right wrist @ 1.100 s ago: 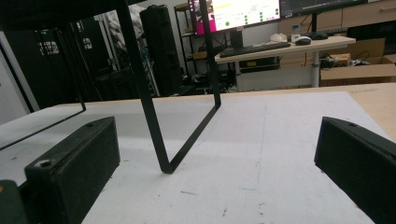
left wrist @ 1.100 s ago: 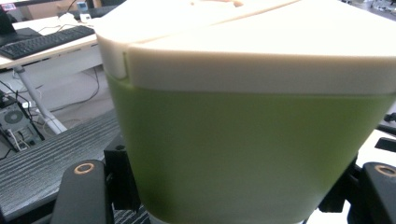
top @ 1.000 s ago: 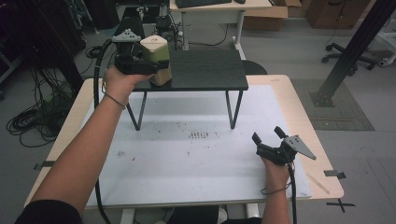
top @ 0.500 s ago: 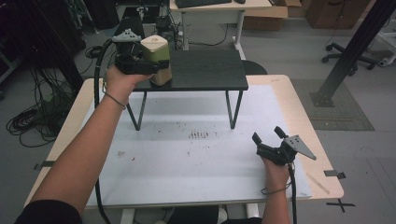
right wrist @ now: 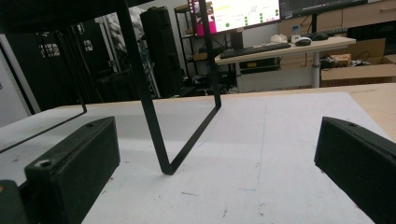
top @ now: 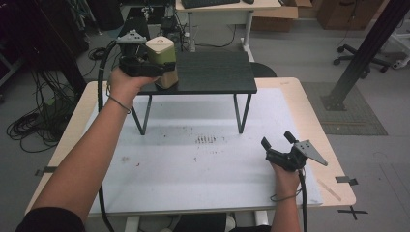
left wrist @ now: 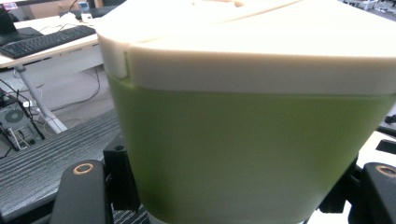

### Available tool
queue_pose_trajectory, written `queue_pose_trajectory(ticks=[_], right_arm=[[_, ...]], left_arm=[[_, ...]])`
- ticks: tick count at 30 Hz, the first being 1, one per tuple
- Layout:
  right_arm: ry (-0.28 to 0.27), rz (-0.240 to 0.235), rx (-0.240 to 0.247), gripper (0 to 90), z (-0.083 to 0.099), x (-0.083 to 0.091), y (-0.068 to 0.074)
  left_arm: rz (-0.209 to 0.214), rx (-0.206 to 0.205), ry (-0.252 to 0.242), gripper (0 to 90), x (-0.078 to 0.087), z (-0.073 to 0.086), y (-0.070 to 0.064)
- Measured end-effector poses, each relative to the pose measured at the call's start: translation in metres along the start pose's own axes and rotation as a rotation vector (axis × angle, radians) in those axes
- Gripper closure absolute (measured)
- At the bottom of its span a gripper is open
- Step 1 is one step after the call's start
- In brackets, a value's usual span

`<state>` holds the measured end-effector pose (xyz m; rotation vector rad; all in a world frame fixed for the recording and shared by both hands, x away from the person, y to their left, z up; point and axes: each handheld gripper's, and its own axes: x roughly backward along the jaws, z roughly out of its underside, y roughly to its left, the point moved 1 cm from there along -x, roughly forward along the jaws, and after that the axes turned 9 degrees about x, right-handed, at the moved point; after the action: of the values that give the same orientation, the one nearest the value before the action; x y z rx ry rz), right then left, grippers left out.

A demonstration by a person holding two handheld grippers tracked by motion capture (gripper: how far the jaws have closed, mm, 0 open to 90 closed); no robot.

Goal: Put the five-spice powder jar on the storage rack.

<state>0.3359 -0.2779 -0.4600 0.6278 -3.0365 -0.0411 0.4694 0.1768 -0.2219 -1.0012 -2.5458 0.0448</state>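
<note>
green container (top: 163,63) in left hand-held gripper (top: 153,68)

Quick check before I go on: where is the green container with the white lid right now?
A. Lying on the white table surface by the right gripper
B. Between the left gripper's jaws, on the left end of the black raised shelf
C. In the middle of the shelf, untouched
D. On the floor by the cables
B: the high view shows the left gripper closed around the green container at the left end of the black shelf; its jaws flank it in the left gripper view.
</note>
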Motion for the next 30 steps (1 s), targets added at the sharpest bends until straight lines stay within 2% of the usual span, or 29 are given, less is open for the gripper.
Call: queue_pose_trajectory(ticks=[5,19,30], right_arm=[[-0.001,0.0,-0.001,0.0,0.0,0.0001,-0.0001],[-0.003,0.0,-0.003,0.0,0.0,0.0004,-0.0002],[-0.007,-0.001,-0.006,0.0,0.0,0.0008,-0.0004]], left_arm=[[-0.005,0.002,-0.015,25.5,-0.0003,-0.0008,-0.0015],[-0.033,0.011,-0.012,16.7,-0.0013,-0.0009,-0.0015],[-0.052,0.019,-0.018,13.7,-0.0001,-0.0015,-0.0014]])
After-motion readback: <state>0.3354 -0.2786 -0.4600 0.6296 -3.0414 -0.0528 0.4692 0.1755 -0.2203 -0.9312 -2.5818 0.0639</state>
